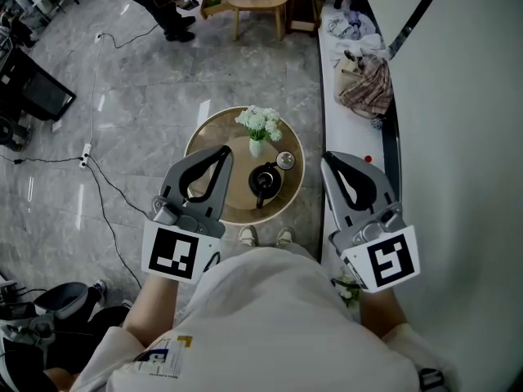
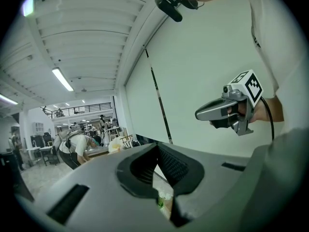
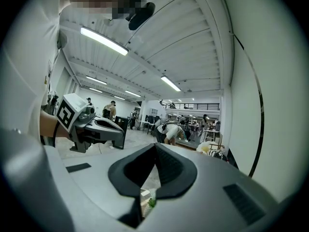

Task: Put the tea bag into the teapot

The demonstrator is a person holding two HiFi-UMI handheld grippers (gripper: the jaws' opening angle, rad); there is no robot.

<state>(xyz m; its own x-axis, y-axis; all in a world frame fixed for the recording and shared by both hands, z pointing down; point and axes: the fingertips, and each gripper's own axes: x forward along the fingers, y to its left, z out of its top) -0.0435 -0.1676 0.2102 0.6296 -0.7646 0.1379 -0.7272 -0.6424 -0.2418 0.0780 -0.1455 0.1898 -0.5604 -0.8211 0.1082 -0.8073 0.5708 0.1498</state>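
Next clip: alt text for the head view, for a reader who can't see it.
Seen from above, a person holds the left gripper and right gripper, both with jaws shut and empty, above a round table. On it stand a black teapot and a vase of white flowers.

The round table [image 1: 219, 129] looks wooden and smooth, the teapot [image 1: 264, 181] glossy black, and the floor [image 1: 147, 96] polished grey stone.
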